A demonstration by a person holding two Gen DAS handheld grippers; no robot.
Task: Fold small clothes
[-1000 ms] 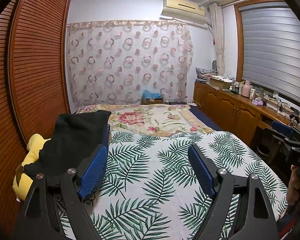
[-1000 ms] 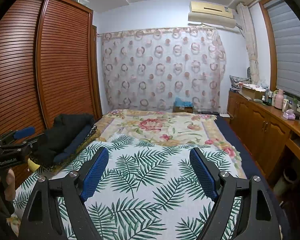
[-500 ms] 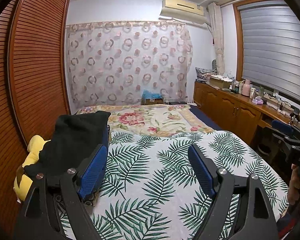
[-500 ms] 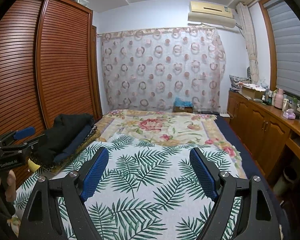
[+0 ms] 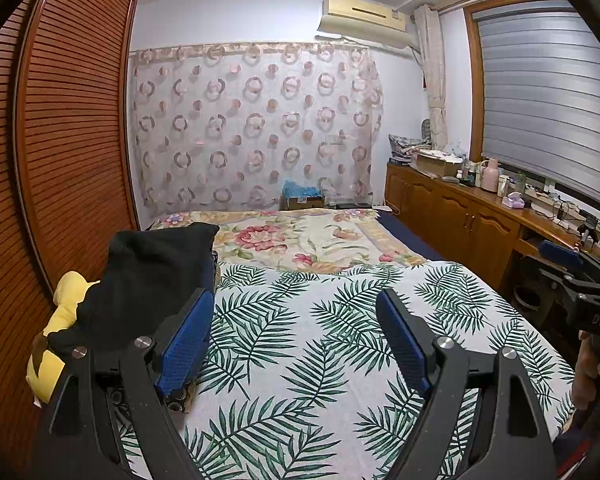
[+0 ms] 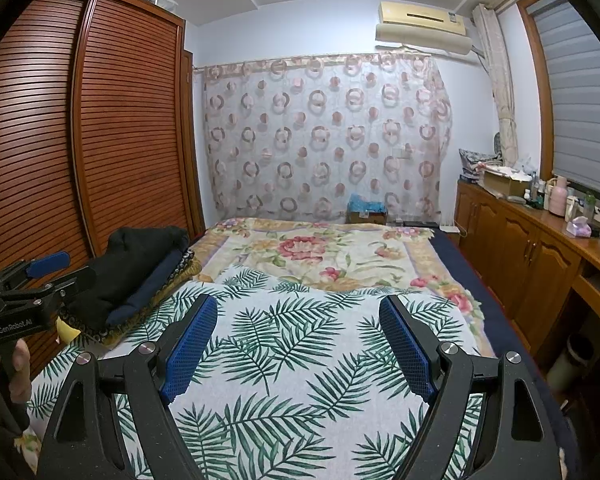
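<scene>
From the left wrist, the left tool (image 5: 296, 336) hangs over the bed (image 5: 320, 360), tipped slightly downward, jaws wide and empty. A black garment (image 5: 148, 284) lies heaped at the bed's left edge, its length running toward the curtain.

From the right wrist, the right tool (image 6: 298, 340) likewise gapes empty; the black garment (image 6: 136, 264) tops a folded stack.

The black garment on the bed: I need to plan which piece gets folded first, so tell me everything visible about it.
The black garment is a soft, matte, knit-looking piece, bunched into a loose unfolded heap at the bed's left edge beside the wooden wardrobe. It lies on top of a folded navy cloth and a dark patterned cloth, and drapes over part of a yellow plush toy. No sleeves or collar can be told apart. Neither gripper touches it.
</scene>
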